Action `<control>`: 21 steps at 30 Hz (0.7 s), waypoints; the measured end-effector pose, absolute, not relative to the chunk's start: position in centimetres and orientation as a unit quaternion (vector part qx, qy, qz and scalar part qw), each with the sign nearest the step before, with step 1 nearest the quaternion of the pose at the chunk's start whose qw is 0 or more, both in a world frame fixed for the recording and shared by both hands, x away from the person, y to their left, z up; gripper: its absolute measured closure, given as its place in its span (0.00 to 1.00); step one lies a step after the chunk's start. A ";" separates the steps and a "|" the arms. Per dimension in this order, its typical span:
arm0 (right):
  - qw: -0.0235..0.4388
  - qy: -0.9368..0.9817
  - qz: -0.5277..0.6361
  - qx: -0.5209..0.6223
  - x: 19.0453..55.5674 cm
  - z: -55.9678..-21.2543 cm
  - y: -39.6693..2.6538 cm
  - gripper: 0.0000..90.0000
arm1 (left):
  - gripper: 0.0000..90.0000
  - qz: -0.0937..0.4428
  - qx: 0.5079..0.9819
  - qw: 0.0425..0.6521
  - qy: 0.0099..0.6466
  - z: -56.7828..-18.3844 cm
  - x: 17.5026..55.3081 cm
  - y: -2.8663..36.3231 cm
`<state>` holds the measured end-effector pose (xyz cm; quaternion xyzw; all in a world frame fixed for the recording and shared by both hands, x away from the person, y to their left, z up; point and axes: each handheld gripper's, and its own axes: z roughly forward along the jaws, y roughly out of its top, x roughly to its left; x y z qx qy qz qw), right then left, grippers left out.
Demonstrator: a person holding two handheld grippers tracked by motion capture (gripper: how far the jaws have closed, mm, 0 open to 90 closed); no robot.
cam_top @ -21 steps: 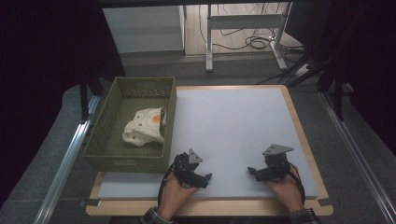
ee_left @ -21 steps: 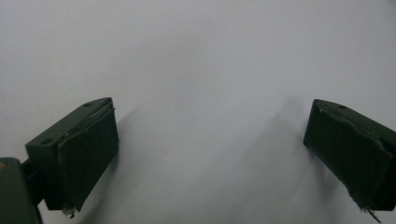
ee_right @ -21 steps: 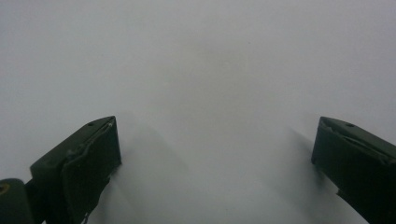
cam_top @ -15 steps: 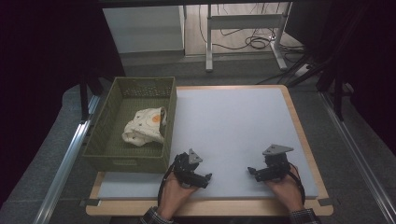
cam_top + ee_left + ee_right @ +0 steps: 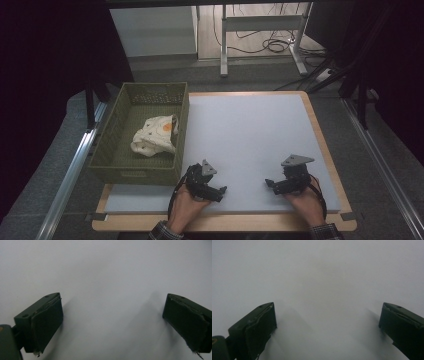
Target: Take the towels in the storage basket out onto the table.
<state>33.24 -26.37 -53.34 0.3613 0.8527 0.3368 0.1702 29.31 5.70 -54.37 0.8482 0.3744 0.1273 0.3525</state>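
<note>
Right now I am resting both hands on the near edge of the white table. My left gripper is sitting just right of the green basket's near corner, its jaws standing wide with nothing but bare white surface between them. My right gripper is lying well apart to the right, jaws likewise spread wide and gripping nothing. Inside the basket, at the left of the table, a crumpled white cloth with an orange patch is lying against the right wall.
</note>
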 end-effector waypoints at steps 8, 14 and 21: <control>0.170 0.853 0.337 0.361 33.2 -53.3 -26.4 0.01 | 0.04 0.119 0.849 0.374 0.353 -53.3 27.9 5.4; 0.170 0.853 0.337 0.361 33.2 -53.3 -26.4 0.01 | 0.04 0.118 0.845 0.394 0.342 -51.5 26.9 6.2; 0.170 0.853 0.337 0.361 33.2 -53.3 -26.4 0.01 | 0.04 0.122 0.845 0.398 0.336 -49.6 26.4 7.2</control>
